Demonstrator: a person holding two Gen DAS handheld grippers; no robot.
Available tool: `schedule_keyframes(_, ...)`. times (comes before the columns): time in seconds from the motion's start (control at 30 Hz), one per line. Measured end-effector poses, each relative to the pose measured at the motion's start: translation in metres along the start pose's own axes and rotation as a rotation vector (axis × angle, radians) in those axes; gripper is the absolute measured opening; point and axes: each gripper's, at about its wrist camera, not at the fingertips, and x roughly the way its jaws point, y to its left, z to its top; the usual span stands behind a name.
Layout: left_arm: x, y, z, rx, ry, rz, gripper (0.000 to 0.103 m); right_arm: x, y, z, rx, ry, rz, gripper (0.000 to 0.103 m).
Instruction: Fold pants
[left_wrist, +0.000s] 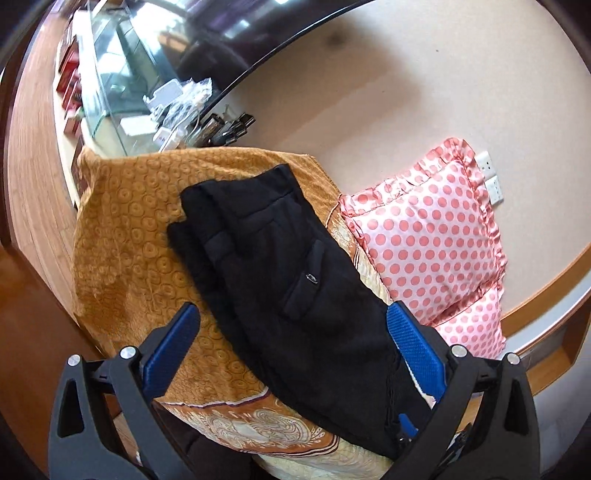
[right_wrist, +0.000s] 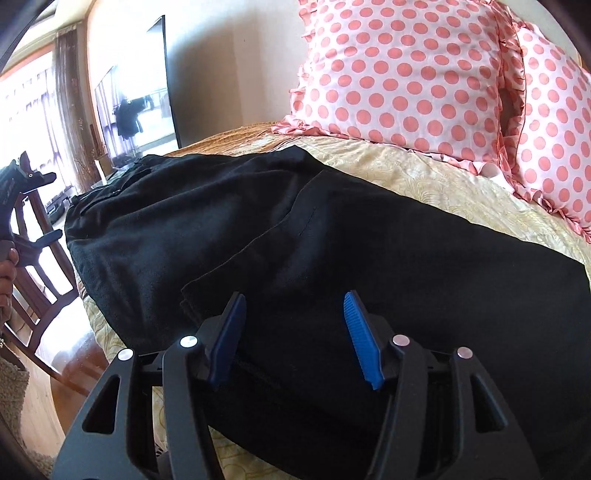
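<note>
Grippers (left_wrist: 291, 317) (right_wrist: 293, 306) gape, seemingly just above pants (right_wrist: 332, 229).

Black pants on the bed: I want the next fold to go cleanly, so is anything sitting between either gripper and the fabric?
Nothing visible. The black pants lie bare on the bedspread. The right gripper and left gripper are open directly over the cloth. The polka-dot pillows sit behind, apart from the pants.

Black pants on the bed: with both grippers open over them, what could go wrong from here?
The black pants lie in several layers, so the open right gripper might pinch only the top layer at the fold edge and pull the stack apart. The open left gripper hangs above the patterned bedspread and could catch that too. The pants also lie near the bed's edge and may slide off.
</note>
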Motion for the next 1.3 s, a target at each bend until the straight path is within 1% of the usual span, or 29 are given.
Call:
schedule_keyframes(0.03, 0.003, 0.005, 0.002, -0.030, 0.019, -0.016, 0.101, 0.000, 0.000, 0.000, -0.001, 0.000, -0.001, 0.058)
schedule_keyframes(0.07, 0.004, 0.008, 0.002, -0.049, 0.020, -0.024, 0.101, 0.000, 0.000, 0.000, 0.000, 0.000, 0.000, 0.058)
schedule_keyframes(0.17, 0.007, 0.008, 0.007, -0.041, 0.024, -0.036, 0.101, 0.000, 0.000, 0.000, -0.001, -0.001, -0.001, 0.058)
schedule_keyframes(0.37, 0.009, 0.018, 0.014, -0.110, 0.055, -0.082, 0.101, 0.000, 0.000, 0.000, -0.001, -0.001, 0.000, 0.058)
schedule_keyframes(0.47, 0.016, 0.026, 0.021, -0.191, 0.112, -0.140, 0.101, 0.000, 0.000, 0.000, 0.000, -0.002, 0.000, 0.058)
schedule_keyframes(0.57, 0.020, 0.035, 0.028, -0.295, 0.153, -0.180, 0.101, 0.000, 0.000, 0.000, 0.000, -0.002, 0.000, 0.058)
schedule_keyframes(0.63, 0.022, 0.039, 0.031, -0.326, 0.166, -0.196, 0.101, 0.000, -0.001, 0.000, 0.000, -0.002, 0.000, 0.058)
schedule_keyframes(0.7, 0.022, 0.038, 0.030, -0.322, 0.165, -0.188, 0.099, 0.000, 0.000, -0.001, -0.001, -0.002, 0.000, 0.058)
schedule_keyframes(0.77, 0.021, 0.033, 0.029, -0.286, 0.157, -0.167, 0.086, 0.000, -0.001, 0.000, -0.001, -0.002, 0.000, 0.058)
schedule_keyframes(0.8, 0.020, 0.029, 0.028, -0.260, 0.150, -0.159, 0.082, 0.000, 0.000, -0.001, -0.001, -0.002, 0.000, 0.058)
schedule_keyframes(0.83, 0.019, 0.025, 0.029, -0.232, 0.146, -0.151, 0.075, 0.000, 0.000, -0.001, 0.000, -0.002, 0.001, 0.058)
schedule_keyframes(0.87, 0.020, 0.023, 0.029, -0.212, 0.144, -0.145, 0.072, 0.000, 0.000, -0.001, 0.000, -0.002, 0.000, 0.058)
schedule_keyframes(0.93, 0.022, 0.026, 0.029, -0.207, 0.146, -0.098, 0.068, 0.000, 0.000, -0.001, 0.000, -0.002, 0.000, 0.059)
schedule_keyframes(0.97, 0.024, 0.030, 0.028, -0.221, 0.151, -0.075, 0.067, 0.000, 0.000, -0.001, 0.000, -0.003, 0.000, 0.059)
schedule_keyframes(1.0, 0.023, 0.033, 0.027, -0.236, 0.145, -0.067, 0.064, -0.001, 0.000, -0.001, 0.000, -0.003, 0.002, 0.059)
schedule_keyframes(1.1, 0.018, 0.032, 0.023, -0.230, 0.135, -0.042, 0.064, -0.001, 0.000, -0.001, 0.000, -0.005, 0.002, 0.060)
schedule_keyframes(1.2, 0.014, 0.034, 0.019, -0.256, 0.129, -0.044, 0.064, 0.000, 0.000, -0.001, 0.003, -0.005, 0.002, 0.061)
schedule_keyframes(1.23, 0.016, 0.034, 0.020, -0.269, 0.130, -0.047, 0.067, -0.001, 0.000, -0.001, 0.003, -0.006, 0.001, 0.061)
schedule_keyframes(1.27, 0.017, 0.034, 0.022, -0.282, 0.133, -0.057, 0.073, -0.001, 0.000, -0.001, 0.003, -0.006, 0.001, 0.061)
schedule_keyframes(1.3, 0.019, 0.033, 0.024, -0.296, 0.137, -0.064, 0.076, -0.001, 0.000, -0.001, 0.003, -0.006, 0.001, 0.061)
